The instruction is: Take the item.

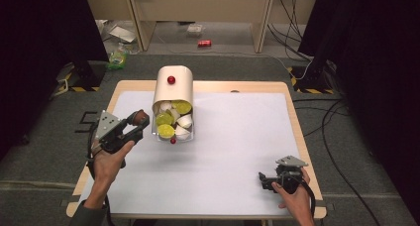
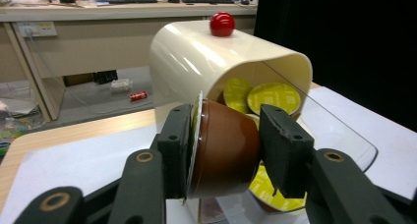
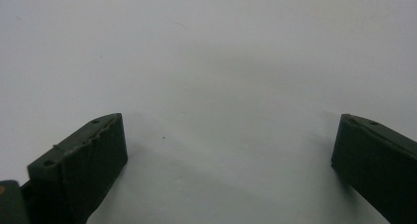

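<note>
Status: one brown capsule (image 2: 223, 150) is clamped in the left gripper (image 2: 223, 153), lid flange against one jaw and base against the other. In the high view the left gripper (image 1: 132, 125) holds this capsule (image 1: 140, 118) above the table (image 1: 237, 151), just beside the open mouth of the cream dispenser (image 1: 172, 87). The right gripper (image 1: 270, 180) rests near the front right corner of the table, well apart from the dispenser. Its jaws stand wide open over bare white surface with nothing between them.

Progress, as a judgement: the work appears to be moving capsules between the dispenser and the table. No capsule lies loose on the table surface, so this is at most the first one handled outside the dispenser. Whether it is going in or coming out cannot be told from the pictures. The bulk of the capsules sits in the dispenser.

Count:
- Brown capsule in the grip: one
- Yellow-lidded capsules (image 1: 165, 131) visible in the dispenser mouth: three clear in the high view. More may be hidden behind
- White capsules (image 1: 184, 121) in the mouth: about three, stacked and partly hidden, exact number uncertain
- Red knobs: two, one on the dispenser top (image 1: 171, 80), one at the front of the clear tray (image 1: 173, 141)
- Dispensers: one
- Grippers: two
</note>
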{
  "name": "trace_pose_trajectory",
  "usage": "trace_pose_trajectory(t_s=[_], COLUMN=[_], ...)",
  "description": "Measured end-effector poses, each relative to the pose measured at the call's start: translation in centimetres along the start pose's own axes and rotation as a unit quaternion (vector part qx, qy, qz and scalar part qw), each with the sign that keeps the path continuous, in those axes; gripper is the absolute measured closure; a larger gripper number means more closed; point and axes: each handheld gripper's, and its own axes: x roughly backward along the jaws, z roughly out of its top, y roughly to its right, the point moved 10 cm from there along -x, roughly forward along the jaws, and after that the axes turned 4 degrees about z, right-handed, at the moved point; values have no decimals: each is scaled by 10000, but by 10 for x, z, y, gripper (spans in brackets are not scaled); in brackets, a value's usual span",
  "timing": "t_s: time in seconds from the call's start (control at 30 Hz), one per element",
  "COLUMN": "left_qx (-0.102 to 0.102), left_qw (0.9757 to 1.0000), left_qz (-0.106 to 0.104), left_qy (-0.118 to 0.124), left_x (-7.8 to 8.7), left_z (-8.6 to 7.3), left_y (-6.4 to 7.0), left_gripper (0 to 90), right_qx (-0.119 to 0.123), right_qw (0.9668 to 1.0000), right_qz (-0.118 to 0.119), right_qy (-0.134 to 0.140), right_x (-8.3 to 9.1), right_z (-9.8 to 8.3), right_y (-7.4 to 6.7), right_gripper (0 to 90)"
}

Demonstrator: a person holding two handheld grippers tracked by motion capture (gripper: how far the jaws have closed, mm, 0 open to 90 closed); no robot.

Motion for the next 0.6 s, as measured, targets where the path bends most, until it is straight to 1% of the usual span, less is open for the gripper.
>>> trace_pose_trajectory(t_s=[0.13,0.2,0.3,0.43,0.5,0.53,0.57,0.6], left_qx=[30,86,116,128,117,117,142,160], left_qw=[10000,9999,9998,9997,9995,9995,9993,9992], left_qz=[66,96,135,205,278,278,343,361], left_qy=[16,7,11,-12,-24,-24,-41,-49], left_x=[4,6,9,11,11,11,11,11], left_z=[-3,-6,-9,-14,-18,-18,-24,-26], left_y=[-9,-15,-21,-28,-33,-33,-39,-41], left_gripper=[570,570,570,570,570,570,570,570], right_qx=[-1,0,0,-1,0,0,0,0], right_qw=[10000,10000,10000,10000,10000,10000,10000,10000], right_qz=[0,0,-1,-1,0,0,-1,-1], right_qy=[1,1,1,1,1,1,1,1], right_x=[0,0,0,0,0,0,0,0], right_z=[0,0,0,0,0,0,0,0], right_y=[0,0,0,0,0,0,0,0], right_gripper=[7,7,7,7,7,7,7,7])
